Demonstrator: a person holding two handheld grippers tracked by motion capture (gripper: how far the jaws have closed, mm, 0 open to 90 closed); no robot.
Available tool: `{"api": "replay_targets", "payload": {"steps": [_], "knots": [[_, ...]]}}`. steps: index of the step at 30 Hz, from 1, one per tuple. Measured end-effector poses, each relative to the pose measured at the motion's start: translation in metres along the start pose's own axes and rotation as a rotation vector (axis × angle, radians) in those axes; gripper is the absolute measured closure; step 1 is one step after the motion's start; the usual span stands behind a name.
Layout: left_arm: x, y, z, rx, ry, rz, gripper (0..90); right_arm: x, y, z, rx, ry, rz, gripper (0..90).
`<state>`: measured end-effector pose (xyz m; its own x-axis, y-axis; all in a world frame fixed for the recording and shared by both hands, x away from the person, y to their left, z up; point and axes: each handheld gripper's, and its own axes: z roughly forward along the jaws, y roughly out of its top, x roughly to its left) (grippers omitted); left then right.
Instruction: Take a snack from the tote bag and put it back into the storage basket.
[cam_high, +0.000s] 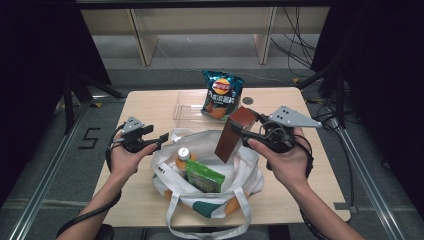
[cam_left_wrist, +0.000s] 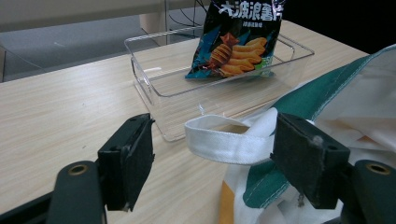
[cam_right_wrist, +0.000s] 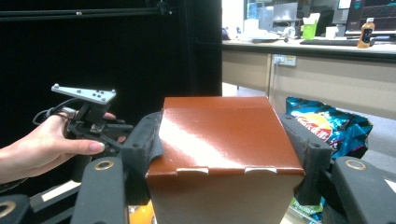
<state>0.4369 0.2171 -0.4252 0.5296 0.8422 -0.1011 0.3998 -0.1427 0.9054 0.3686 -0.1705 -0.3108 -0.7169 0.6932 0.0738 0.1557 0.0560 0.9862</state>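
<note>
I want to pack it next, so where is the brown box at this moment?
In the high view the brown box hangs tilted above the open tote bag, right of centre, clamped in the right gripper, with the chip bag behind it.

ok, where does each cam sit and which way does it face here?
High view: above the person's side, facing forward and down on the table; both forearms and hands.
Left gripper view: on the left gripper, facing the clear bin; open jaws.
Right gripper view: on the right gripper, level, facing the brown box.
Shared: chip bag.
</note>
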Motion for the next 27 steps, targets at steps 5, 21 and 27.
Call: {"api": "replay_targets", "payload": {"steps": [5,21,27], "knots": [[0.000,0.000,0.000,-0.001,0.001,0.002,28.2,-0.002,0.004,0.001,0.000,-0.008,0.004,39.5],[-0.001,0.000,0.000,-0.003,-0.003,0.003,28.2,-0.006,0.016,0.001,-0.032,-0.019,0.011,39.6],[0.000,0.000,0.000,0.000,0.000,0.004,28.2,-0.008,0.017,0.002,-0.037,-0.018,0.016,39.6]]}}
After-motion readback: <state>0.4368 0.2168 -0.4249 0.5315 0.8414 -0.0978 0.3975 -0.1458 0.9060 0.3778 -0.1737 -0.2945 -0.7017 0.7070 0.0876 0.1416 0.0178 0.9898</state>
